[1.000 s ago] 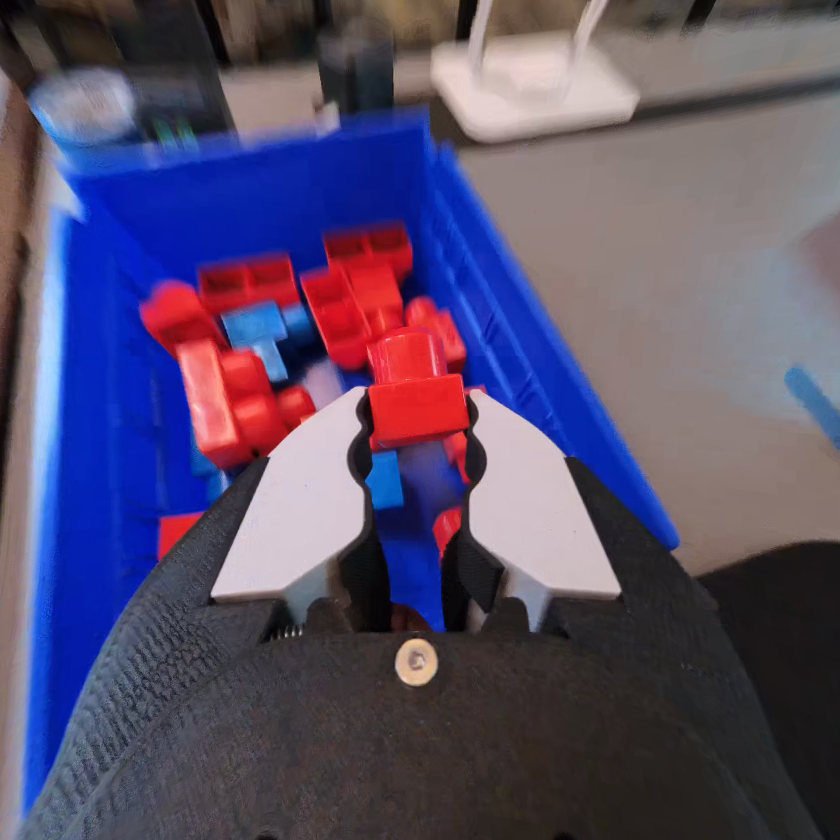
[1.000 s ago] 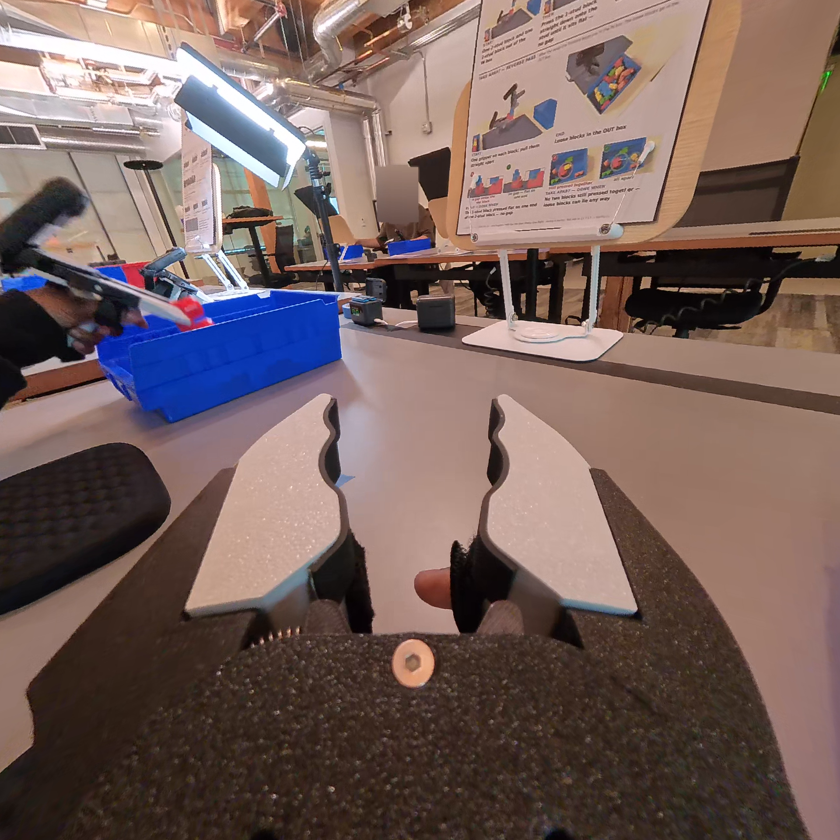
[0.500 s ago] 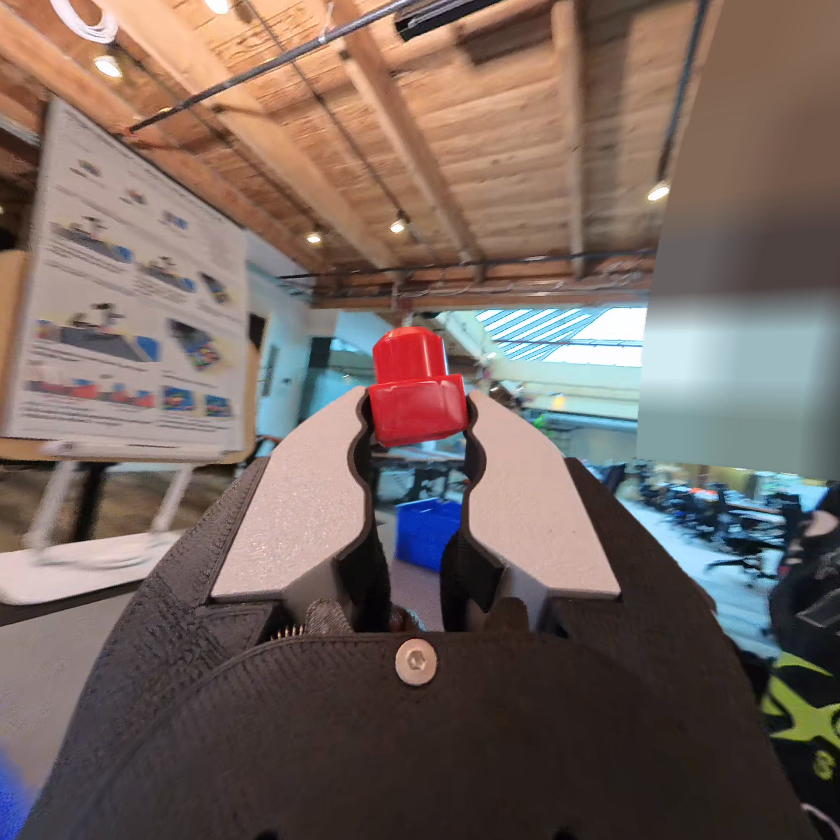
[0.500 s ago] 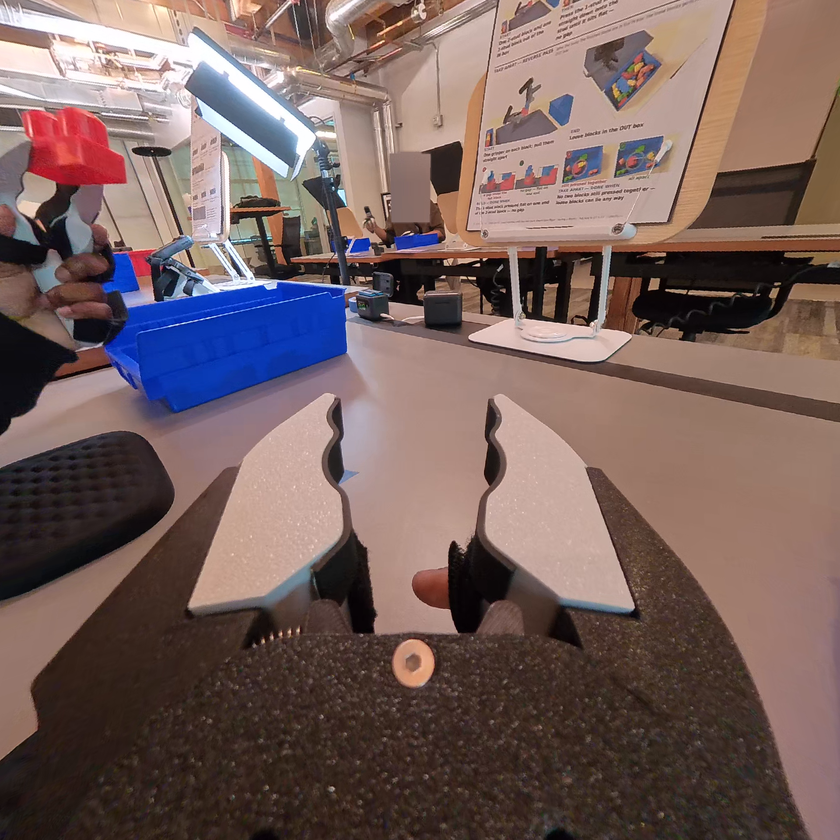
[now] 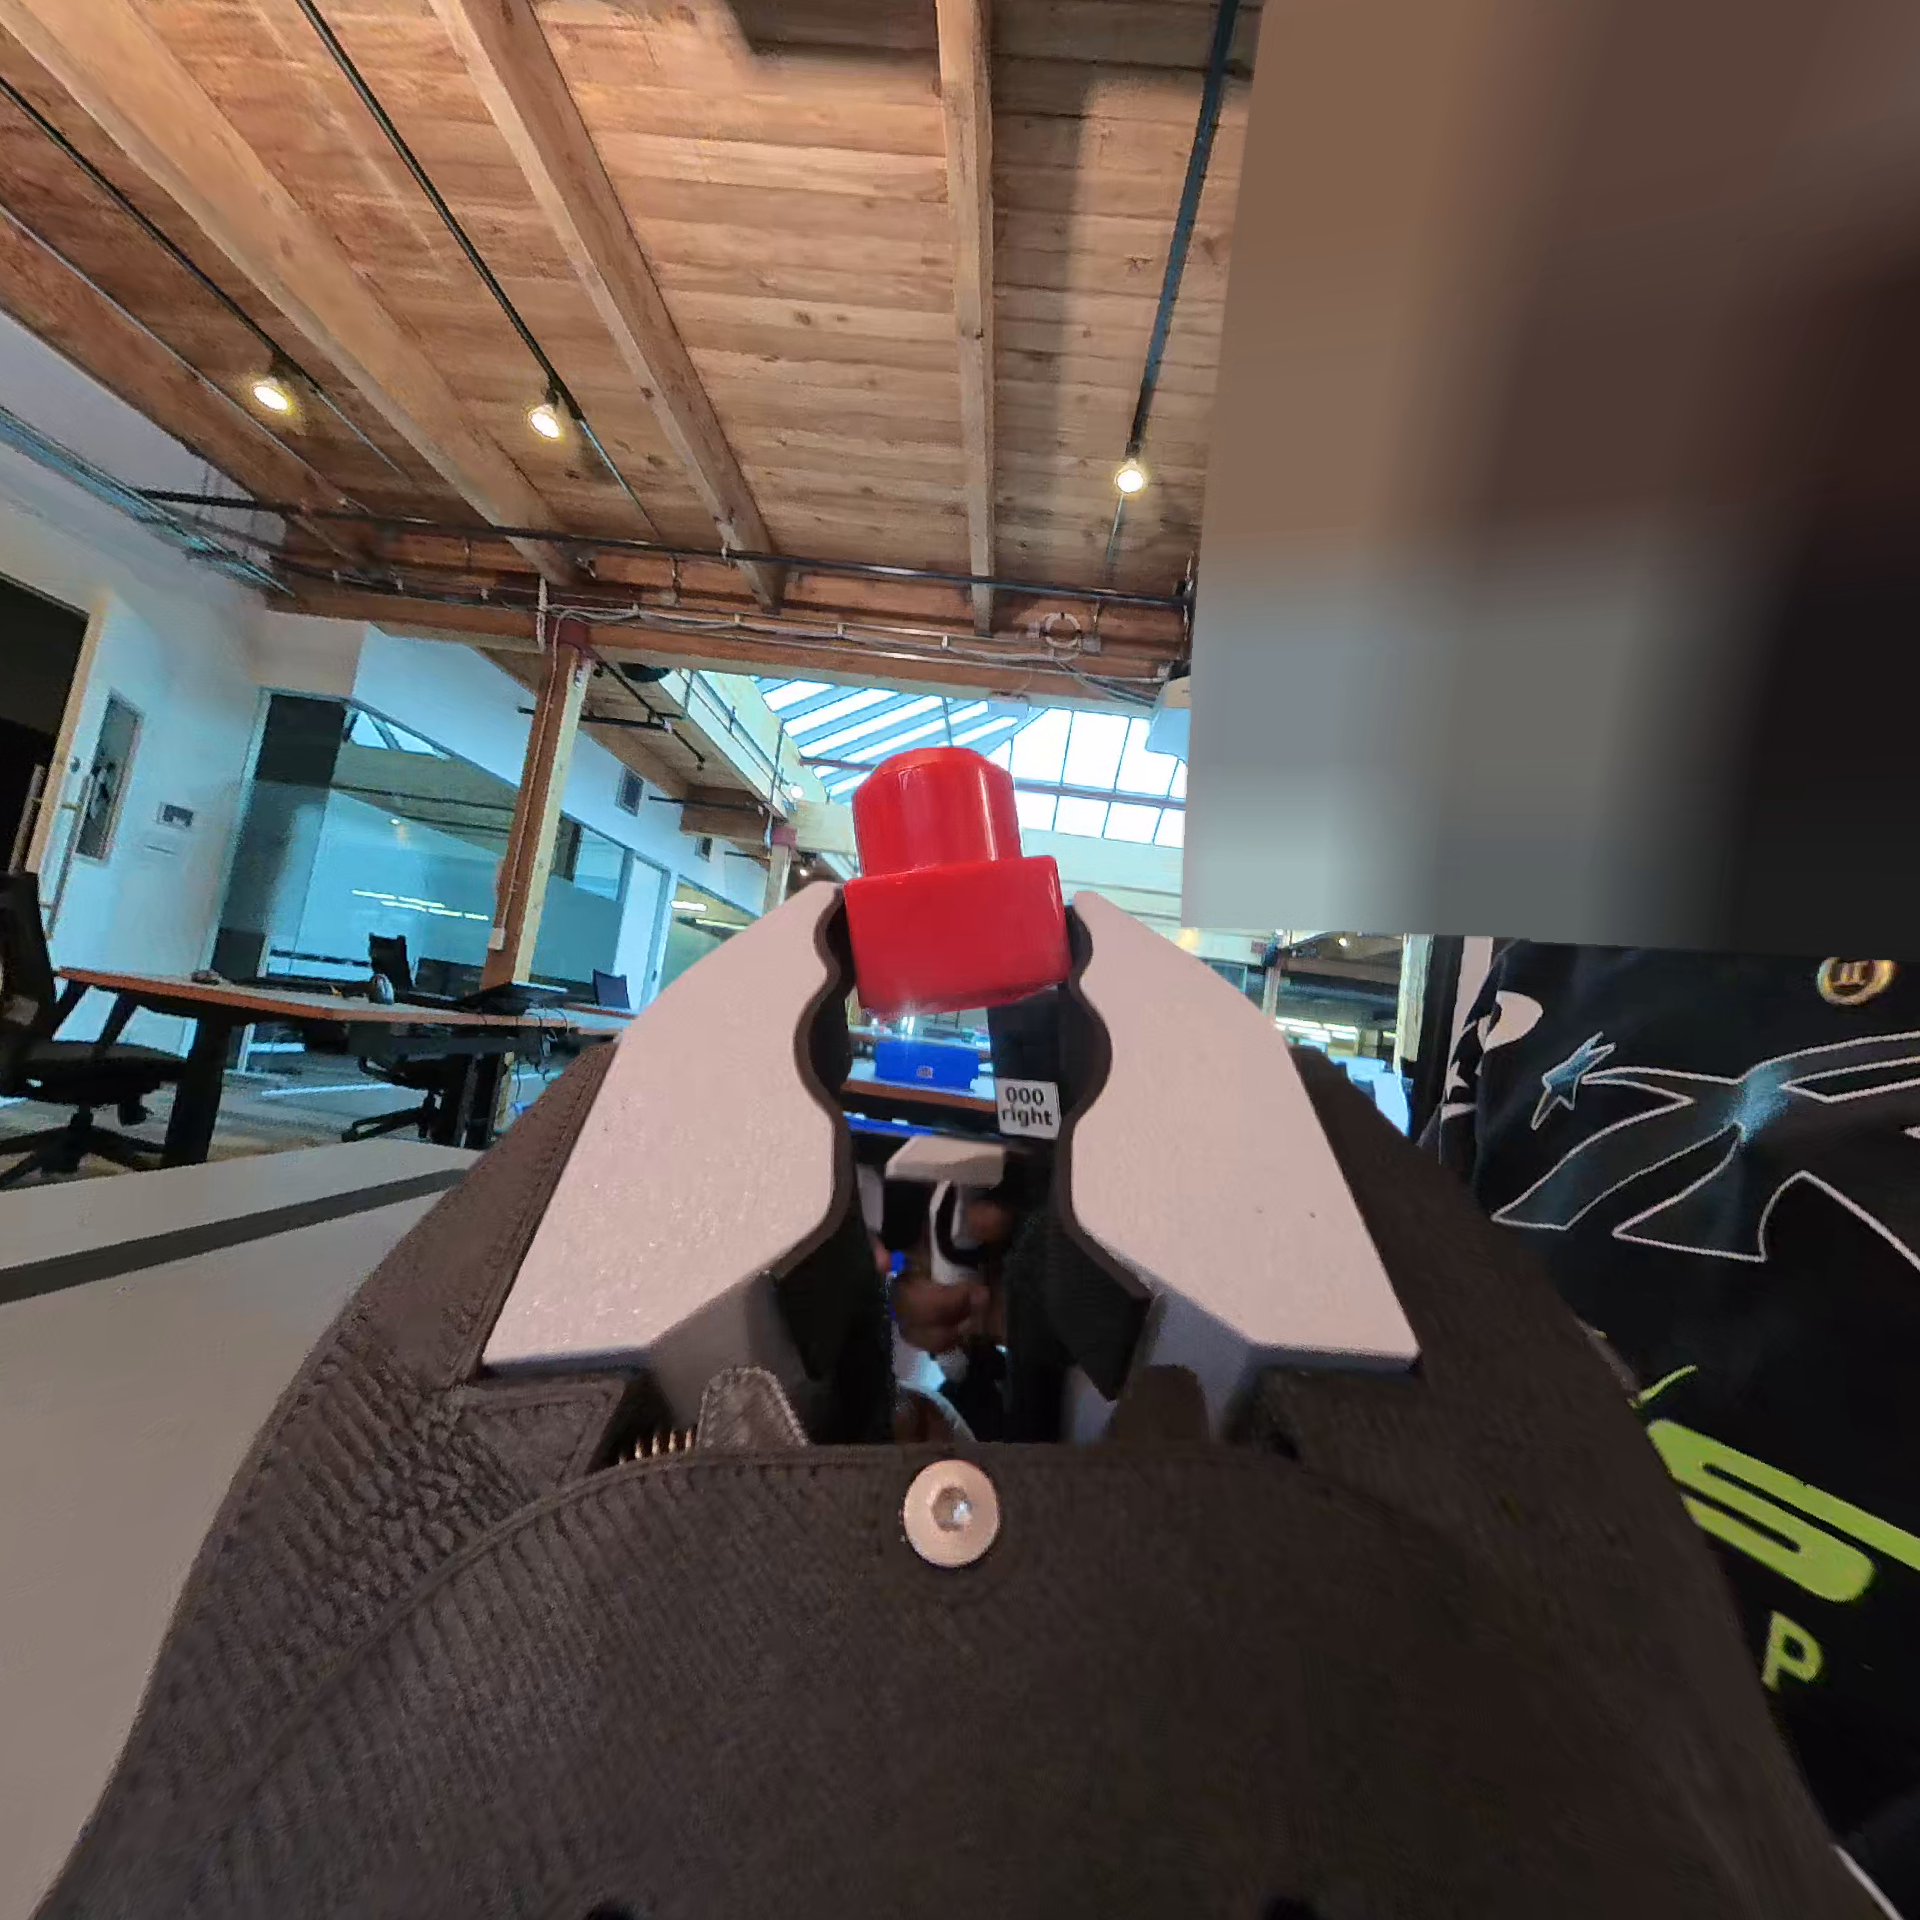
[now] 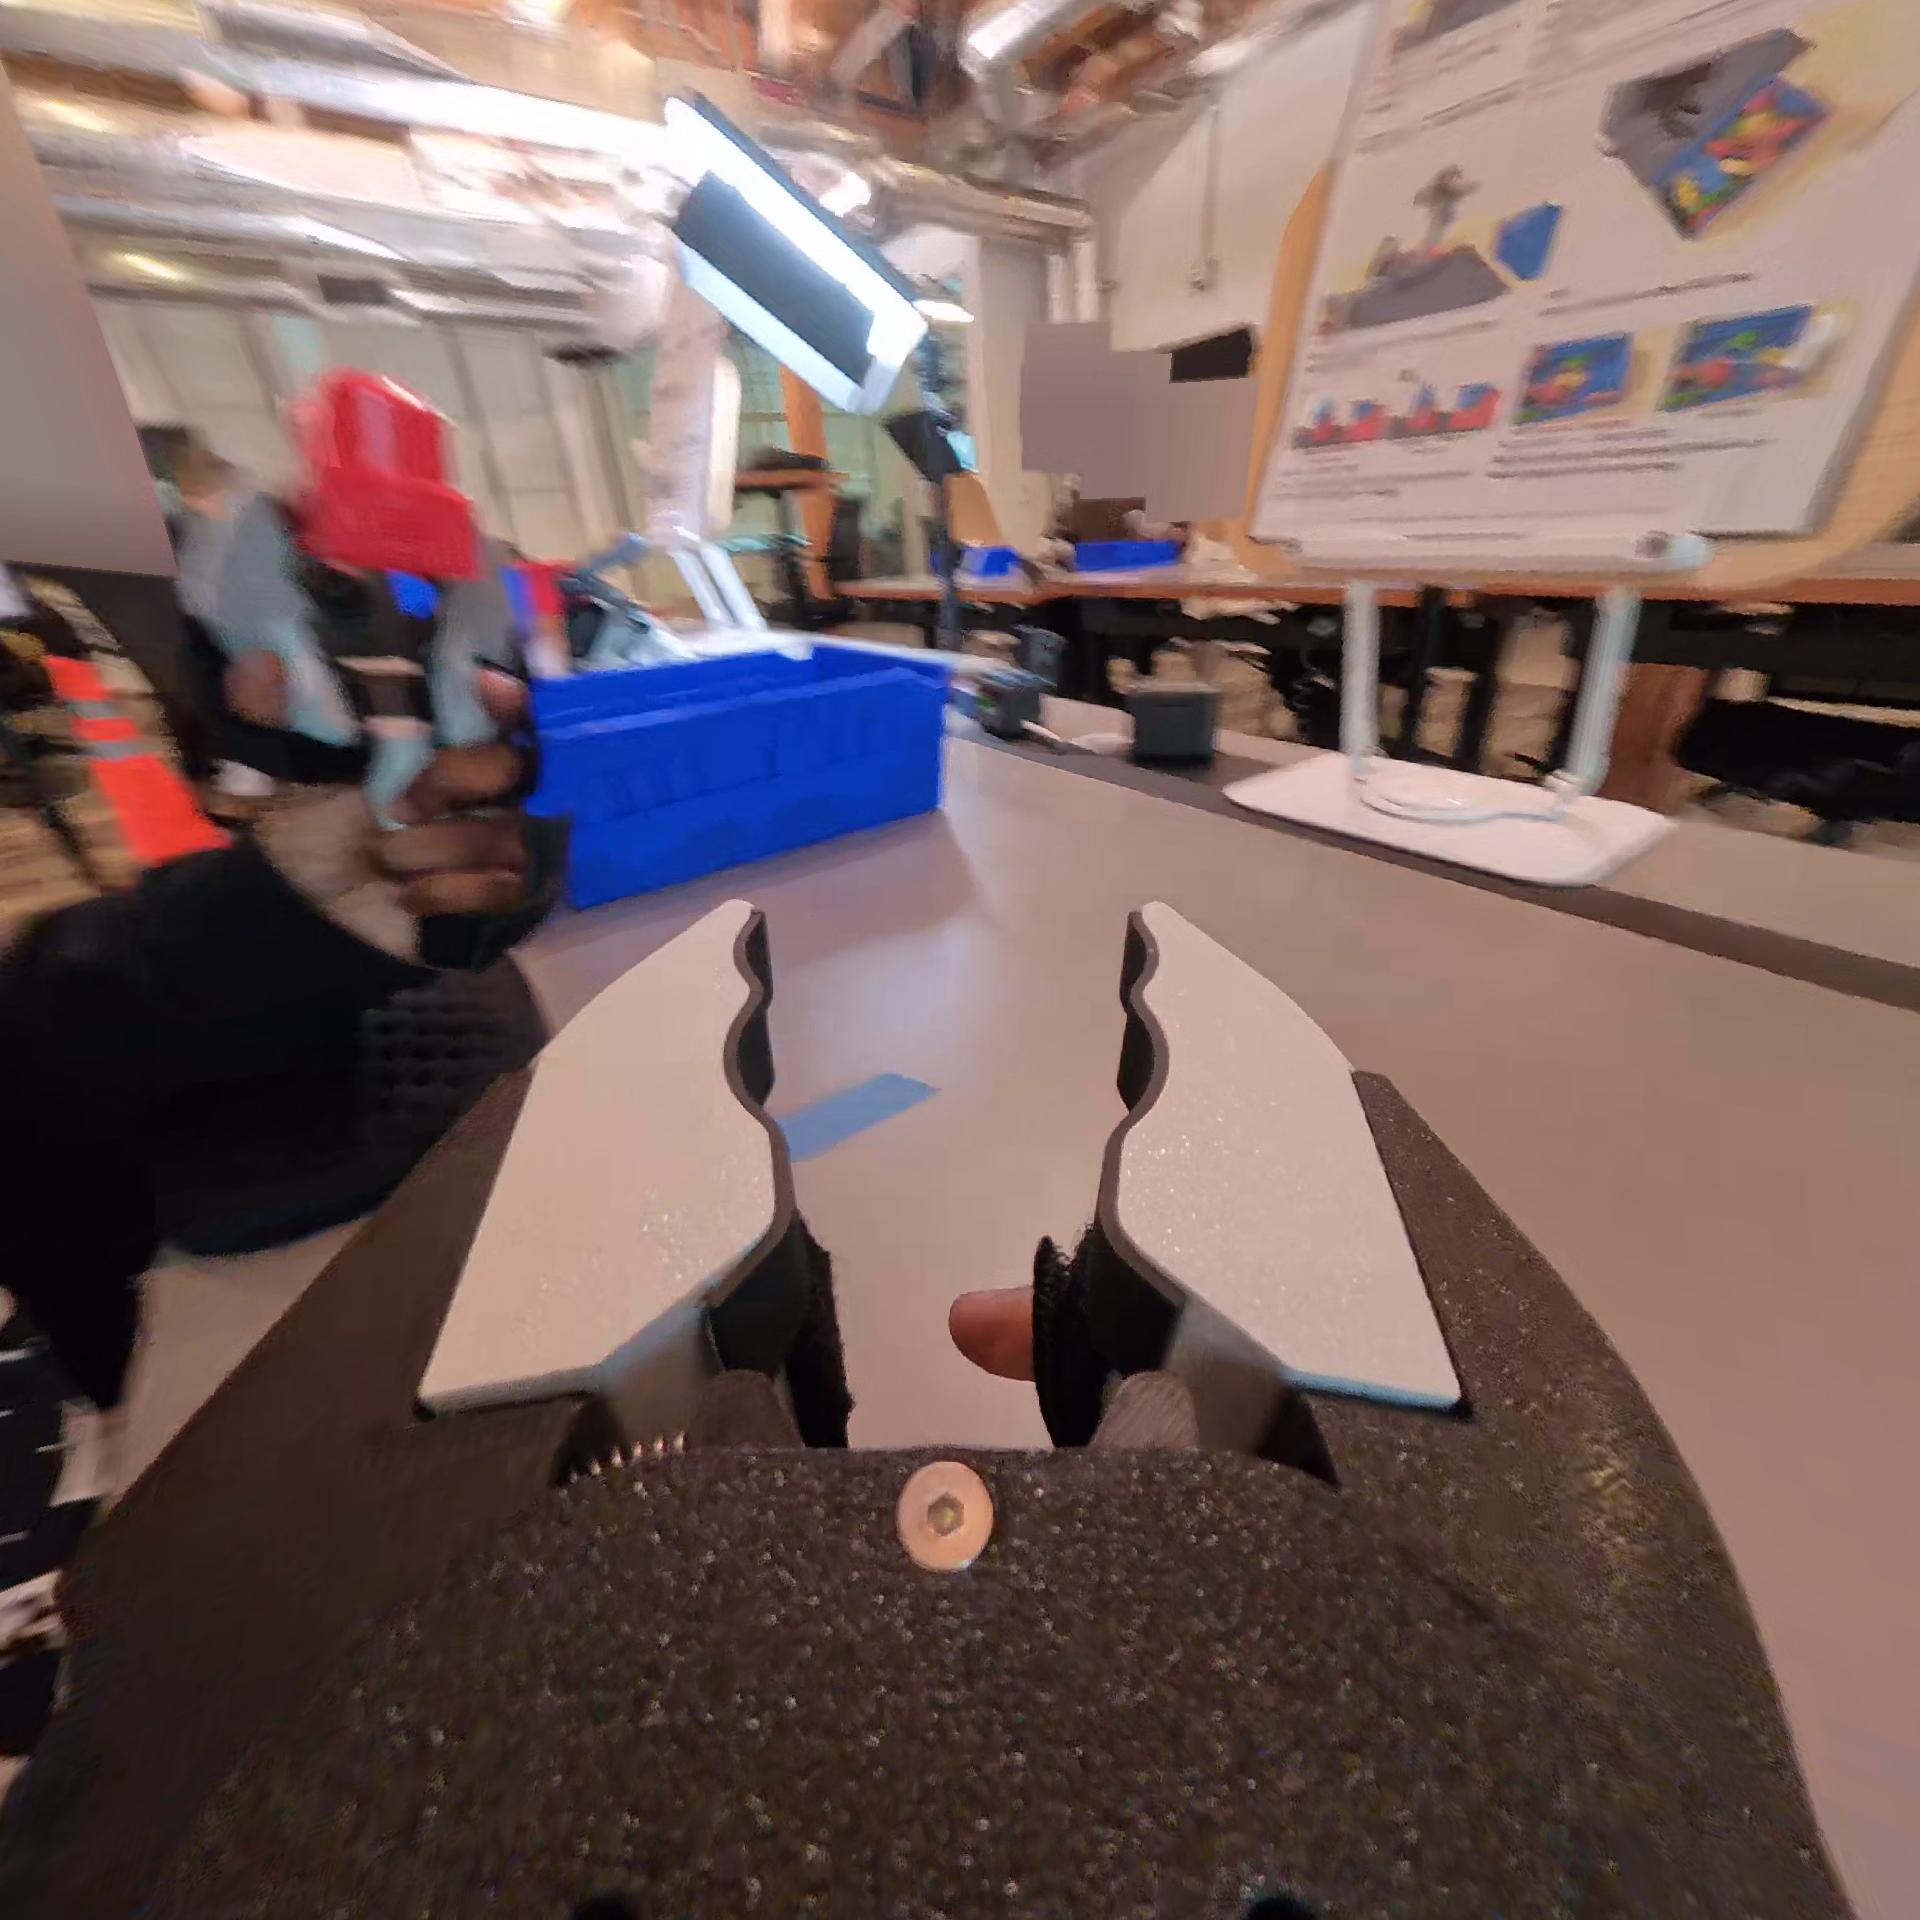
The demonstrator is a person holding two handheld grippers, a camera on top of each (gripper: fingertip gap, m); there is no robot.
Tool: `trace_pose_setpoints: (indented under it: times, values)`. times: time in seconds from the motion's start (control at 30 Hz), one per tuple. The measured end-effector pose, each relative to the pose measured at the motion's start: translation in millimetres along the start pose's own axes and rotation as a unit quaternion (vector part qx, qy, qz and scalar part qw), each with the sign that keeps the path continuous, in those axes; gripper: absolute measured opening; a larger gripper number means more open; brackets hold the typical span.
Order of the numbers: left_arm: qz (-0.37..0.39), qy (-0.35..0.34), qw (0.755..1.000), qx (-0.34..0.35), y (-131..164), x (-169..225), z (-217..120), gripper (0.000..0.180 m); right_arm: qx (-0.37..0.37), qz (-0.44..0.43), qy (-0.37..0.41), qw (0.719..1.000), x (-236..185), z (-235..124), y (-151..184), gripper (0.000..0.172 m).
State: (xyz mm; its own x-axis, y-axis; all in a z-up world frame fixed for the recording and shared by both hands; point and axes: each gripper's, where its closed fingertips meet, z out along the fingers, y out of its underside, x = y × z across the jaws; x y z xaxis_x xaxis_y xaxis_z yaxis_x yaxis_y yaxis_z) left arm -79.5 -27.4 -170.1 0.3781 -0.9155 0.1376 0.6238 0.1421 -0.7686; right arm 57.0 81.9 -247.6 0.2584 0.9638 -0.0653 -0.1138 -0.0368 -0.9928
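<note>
The left claw (image 5: 956, 940), tilted up toward a wooden beamed ceiling (image 5: 665, 260), clamps a red block (image 5: 951, 914) with a round stud between both pads above the grey bench (image 5: 156, 1330).

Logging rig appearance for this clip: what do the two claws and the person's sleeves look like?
Both claws, left and right, share flat light-grey fingers with wavy black-lined inner edges, a coarse black body, and a silver hex screw. A black sleeve covers the arm carrying the left one.

Red block (image 5: 954, 914) now out of the blue bin (image 6: 743, 764), aloft.
</note>
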Motion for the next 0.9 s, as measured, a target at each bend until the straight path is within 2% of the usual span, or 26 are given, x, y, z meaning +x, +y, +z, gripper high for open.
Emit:
trace_pose_setpoints:
  times: [0.13, 0.27, 0.5, 0.57, 0.6, 0.73, 0.77, 0.83, 0.9]
  values:
    - [-0.009, 0.014, 1.000, -0.019, 13.6, 5.4, 4.2, 0.038, 0.060, 0.059, -0.153, 0.985, -57.9, 15.2, -33.4, 0.062]
    - [0.000, 0.022, 0.999, -0.043, 23.1, 9.1, 8.2, 0.037, 0.055, 0.113, -0.259, 0.958, -110.8, 40.0, -42.3, 0.063]
    - [0.003, 0.029, 0.997, -0.072, 34.5, 12.9, 11.4, 0.038, 0.048, 0.132, -0.290, 0.947, -137.0, 69.2, -39.1, 0.052]
    - [0.002, 0.034, 0.996, -0.081, 37.9, 14.8, 12.4, 0.037, 0.034, 0.110, -0.277, 0.954, -134.0, 71.4, -32.6, 0.036]
    - [0.003, 0.031, 0.995, -0.091, 41.2, 14.2, 12.9, 0.037, 0.031, 0.104, -0.277, 0.955, -132.1, 69.7, -31.7, 0.036]
    - [0.023, 0.004, 0.979, -0.202, 64.0, 5.1, 11.6, 0.039, -0.007, 0.073, -0.262, 0.962, -119.1, 60.1, -24.8, 0.036]
    - [0.036, -0.004, 0.971, -0.238, 68.6, 2.1, 9.9, 0.048, -0.023, 0.060, -0.257, 0.964, -115.1, 56.9, -22.9, 0.036]
    - [0.060, -0.009, 0.946, -0.320, 79.5, -1.8, 3.7, 0.058, -0.065, 0.032, -0.252, 0.965, -108.0, 50.4, -17.0, 0.036]
    - [0.073, -0.005, 0.917, -0.392, 89.8, -2.5, -1.2, 0.058, -0.112, 0.006, -0.254, 0.961, -104.5, 44.8, -9.9, 0.036]
